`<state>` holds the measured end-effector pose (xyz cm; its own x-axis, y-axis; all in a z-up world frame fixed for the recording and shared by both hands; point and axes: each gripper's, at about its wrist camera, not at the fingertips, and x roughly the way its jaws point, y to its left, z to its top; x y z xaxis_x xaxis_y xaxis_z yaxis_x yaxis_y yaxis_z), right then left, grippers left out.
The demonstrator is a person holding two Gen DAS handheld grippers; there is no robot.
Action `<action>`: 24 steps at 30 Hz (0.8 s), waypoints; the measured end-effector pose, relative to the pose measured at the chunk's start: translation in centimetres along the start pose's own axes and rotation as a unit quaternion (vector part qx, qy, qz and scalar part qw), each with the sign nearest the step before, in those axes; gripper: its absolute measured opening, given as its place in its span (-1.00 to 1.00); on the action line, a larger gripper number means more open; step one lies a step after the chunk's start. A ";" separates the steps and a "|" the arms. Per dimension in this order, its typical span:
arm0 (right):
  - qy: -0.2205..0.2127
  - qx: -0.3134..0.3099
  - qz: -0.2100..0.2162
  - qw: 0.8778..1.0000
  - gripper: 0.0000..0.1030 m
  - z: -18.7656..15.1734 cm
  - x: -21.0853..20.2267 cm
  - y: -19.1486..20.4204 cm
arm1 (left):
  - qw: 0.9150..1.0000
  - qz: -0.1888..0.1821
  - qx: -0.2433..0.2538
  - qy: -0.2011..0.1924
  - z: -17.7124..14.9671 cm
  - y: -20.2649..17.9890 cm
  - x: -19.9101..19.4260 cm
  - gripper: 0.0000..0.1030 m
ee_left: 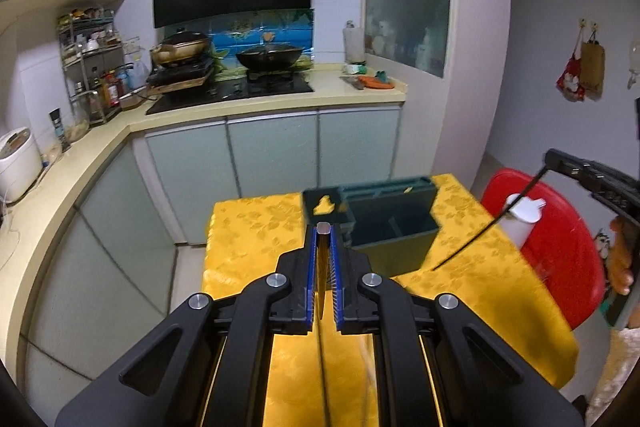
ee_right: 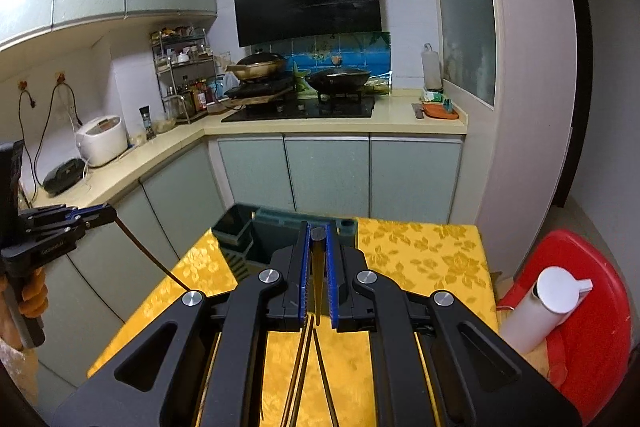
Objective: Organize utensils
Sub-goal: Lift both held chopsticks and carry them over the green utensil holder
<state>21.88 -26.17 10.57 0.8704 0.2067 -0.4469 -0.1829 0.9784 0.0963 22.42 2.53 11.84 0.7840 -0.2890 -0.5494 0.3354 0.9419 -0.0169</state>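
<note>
Yellow floral cloth covers the tabletop [ee_left: 256, 227], which stands before pale kitchen cabinets and a stove. At its far edge sits a dark green utensil holder [ee_left: 388, 223] with open compartments. The left hand-held gripper [ee_left: 324, 227] has its blue-padded jaws pressed together on a thin chopstick [ee_left: 320, 267], raised above the cloth. The right hand-held gripper [ee_right: 319, 233] is likewise pinched shut on dark chopsticks [ee_right: 316, 283], whose brown ends fan out below it. Beside the tabletop's right edge stands a red chair [ee_right: 592, 299] carrying a white bottle [ee_right: 544, 307].
</note>
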 end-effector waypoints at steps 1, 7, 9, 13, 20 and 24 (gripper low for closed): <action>0.000 0.003 0.001 1.000 -0.84 0.7 0.1 -0.2 | 1.000 -0.008 -0.001 -0.001 0.6 -0.3 -0.3 -0.88; -0.009 -0.001 -0.006 1.000 -0.84 3.3 0.1 -0.1 | 0.999 -0.034 0.007 -0.033 4.9 -2.2 -1.6 -0.88; -0.010 0.000 -0.010 1.000 -0.84 4.1 0.4 0.0 | 0.998 -0.038 0.002 -0.041 6.0 -2.7 -1.3 -0.88; -0.013 0.008 -0.016 1.000 -0.84 5.2 1.5 -0.2 | 0.999 -0.025 0.005 -0.047 7.9 -4.3 0.6 -0.88; 0.015 0.003 -0.029 0.999 -0.84 5.6 4.9 0.2 | 0.999 -0.019 0.007 -0.035 8.6 -5.9 5.0 -0.88; 0.058 0.000 -0.034 0.998 -0.84 4.2 7.5 0.5 | 1.000 -0.016 0.006 -0.004 7.3 -6.2 8.0 -0.88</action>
<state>30.24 -24.14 10.97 0.8222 0.1382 -0.5521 -0.1252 0.9902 0.0615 30.42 -6.86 13.68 0.7768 -0.3202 -0.5423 0.3662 0.9302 -0.0248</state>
